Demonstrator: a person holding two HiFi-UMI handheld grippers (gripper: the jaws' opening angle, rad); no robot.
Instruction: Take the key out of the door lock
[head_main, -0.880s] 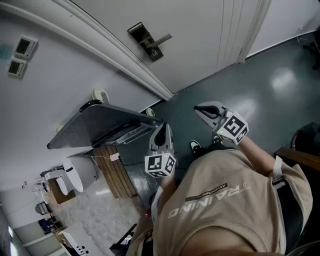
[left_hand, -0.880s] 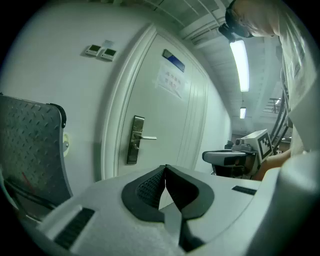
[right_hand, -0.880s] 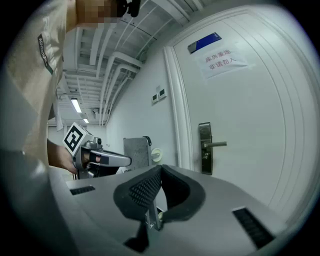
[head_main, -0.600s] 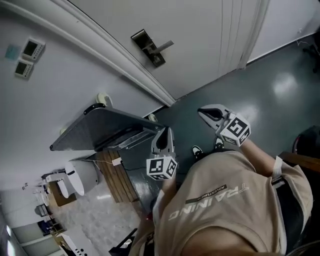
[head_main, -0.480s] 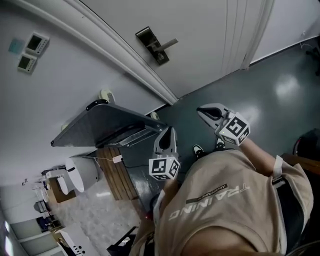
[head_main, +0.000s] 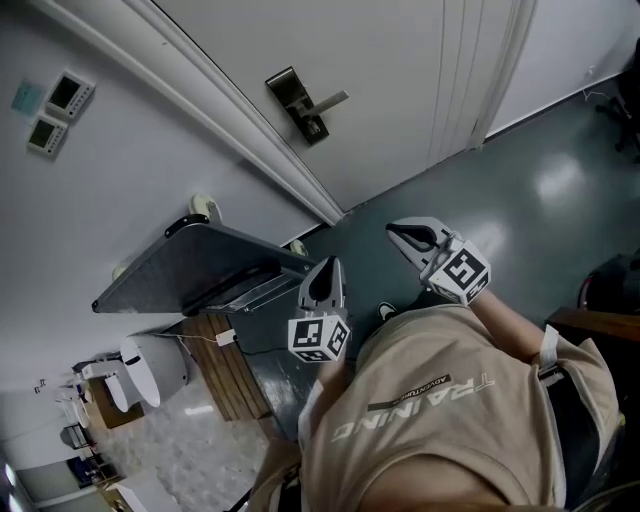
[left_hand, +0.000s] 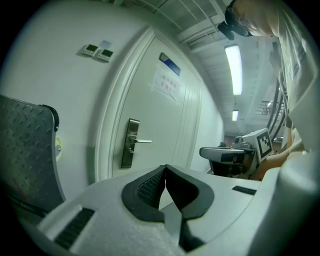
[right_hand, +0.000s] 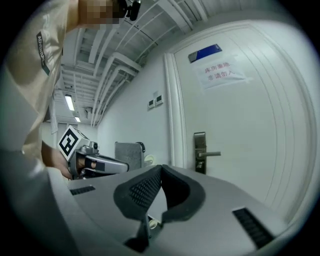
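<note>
Beige shirt (head_main: 430, 420) reads "TRAINING". Left gripper (left_hand: 165, 168) and right gripper (right_hand: 160, 168) are each pinched closed on nothing, well apart from the door lock (head_main: 298, 104). Its key is too small to tell. Red Chinese notice (right_hand: 222, 71) higher up the door (head_main: 400, 70).

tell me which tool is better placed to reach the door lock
Probably right: the right tool faces the dark metal door lock unobstructed, while the left tool sits beside the grey checker-plate cart. Both are shut.

The left tongs (left_hand: 165, 169) are pressed together at the tips, with nothing between them. Past them stands the white door (left_hand: 160, 125) with its lock (left_hand: 131, 143), lever pointing right. The right tongs (left_hand: 209, 152) hover at the right.
</note>
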